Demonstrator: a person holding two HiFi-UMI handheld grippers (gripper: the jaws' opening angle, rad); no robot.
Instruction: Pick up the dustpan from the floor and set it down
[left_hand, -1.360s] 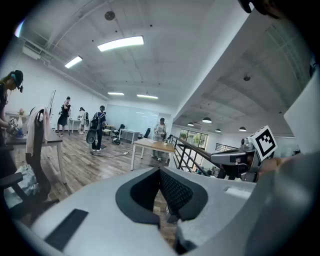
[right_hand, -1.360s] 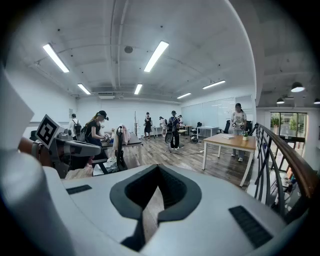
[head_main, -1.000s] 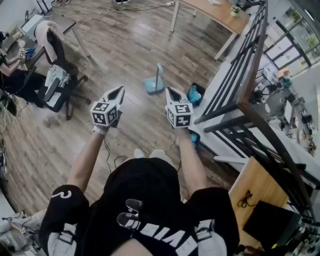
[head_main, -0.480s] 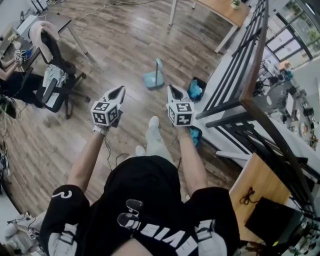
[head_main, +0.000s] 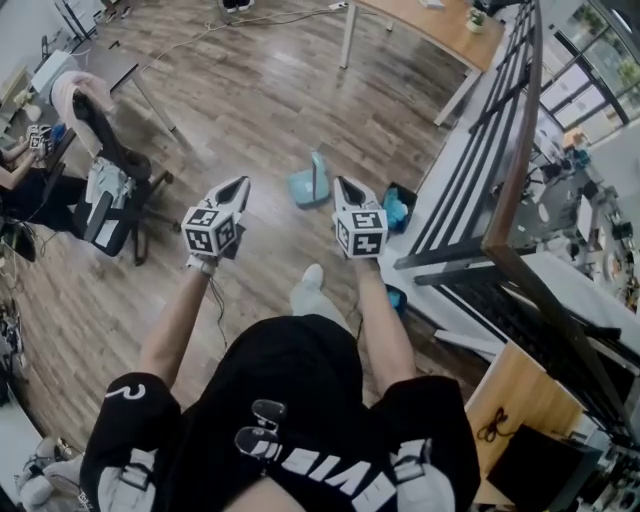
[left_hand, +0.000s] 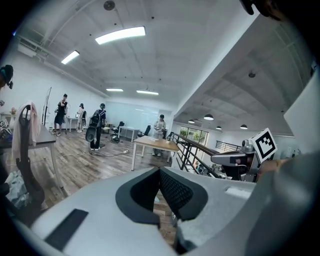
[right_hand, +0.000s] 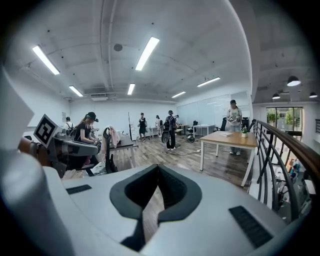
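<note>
The light blue dustpan stands on the wooden floor with its handle upright. It lies ahead of me, between my two grippers in the head view. Held level with it to its left is my left gripper, jaws together and holding nothing. My right gripper is just to the dustpan's right, also shut and empty. Both hang well above the floor and apart from the dustpan. In the left gripper view the left gripper's pads meet at the tip. The right gripper view shows the right gripper's pads meeting likewise.
A black railing runs along the right, with a blue bag at its foot near the dustpan. An office chair draped with clothes stands at the left. A wooden table is far ahead. My shoe is below the grippers.
I have walked forward, so the dustpan now sits closer to both grippers in the head view. A foot has stepped forward. Both grippers stay shut.
</note>
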